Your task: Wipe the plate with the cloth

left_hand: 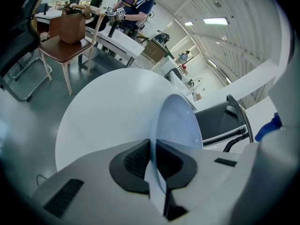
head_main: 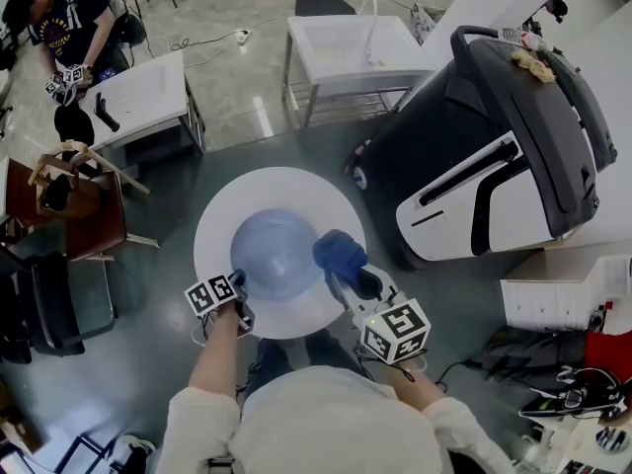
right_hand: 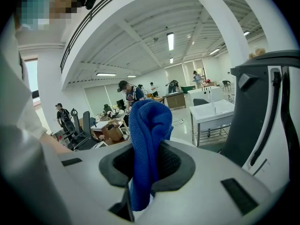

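The left gripper (head_main: 238, 284) pinches the plate (head_main: 273, 255) by its rim over the table (head_main: 222, 210); the right gripper (head_main: 350, 277) squeezes the cloth (head_main: 339, 251) — keep the plate still; rub gently inside.

Pale blue round plate (head_main: 275, 253): smooth, glossy, semi-translucent; glass or plastic, can't tell. Deep blue bunched cloth (right_hand: 147, 139): soft, fuzzy woven pile, matt. Round white table (head_main: 222, 215): smooth, matt. Left gripper (left_hand: 152, 161) & right gripper (right_hand: 143, 165): grey matt plastic shells, 2 black ribbed rubbery pads (left_hand: 133, 159) each. Pale stone-look floor (head_main: 232, 107): polished, reflective.
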`<action>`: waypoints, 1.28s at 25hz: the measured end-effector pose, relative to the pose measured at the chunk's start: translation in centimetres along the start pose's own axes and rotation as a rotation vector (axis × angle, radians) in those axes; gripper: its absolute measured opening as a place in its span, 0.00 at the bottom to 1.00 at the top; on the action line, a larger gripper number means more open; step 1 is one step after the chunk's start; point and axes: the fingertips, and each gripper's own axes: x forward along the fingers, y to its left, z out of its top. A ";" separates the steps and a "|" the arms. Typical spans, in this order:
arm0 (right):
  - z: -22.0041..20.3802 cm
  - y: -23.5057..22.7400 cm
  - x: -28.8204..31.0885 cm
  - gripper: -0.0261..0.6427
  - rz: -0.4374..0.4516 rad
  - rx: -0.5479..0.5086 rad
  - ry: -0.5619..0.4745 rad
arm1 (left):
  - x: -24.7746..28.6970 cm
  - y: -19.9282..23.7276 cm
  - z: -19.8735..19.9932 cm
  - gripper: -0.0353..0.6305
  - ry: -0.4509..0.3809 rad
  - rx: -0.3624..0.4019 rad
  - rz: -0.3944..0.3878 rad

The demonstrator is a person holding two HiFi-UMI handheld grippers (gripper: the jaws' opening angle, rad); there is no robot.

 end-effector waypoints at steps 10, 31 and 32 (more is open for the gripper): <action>0.4 0.3 -0.8 0.17 0.003 -0.006 -0.025 | -1.9 -2.3 0.7 0.12 -0.039 0.029 -0.063; 4.9 2.6 -2.9 0.17 0.023 -0.069 -0.173 | -13.6 -14.3 3.7 0.12 -0.257 0.198 -0.269; 5.1 2.8 -3.0 0.17 0.022 -0.071 -0.179 | -14.1 -14.6 3.7 0.12 -0.264 0.205 -0.276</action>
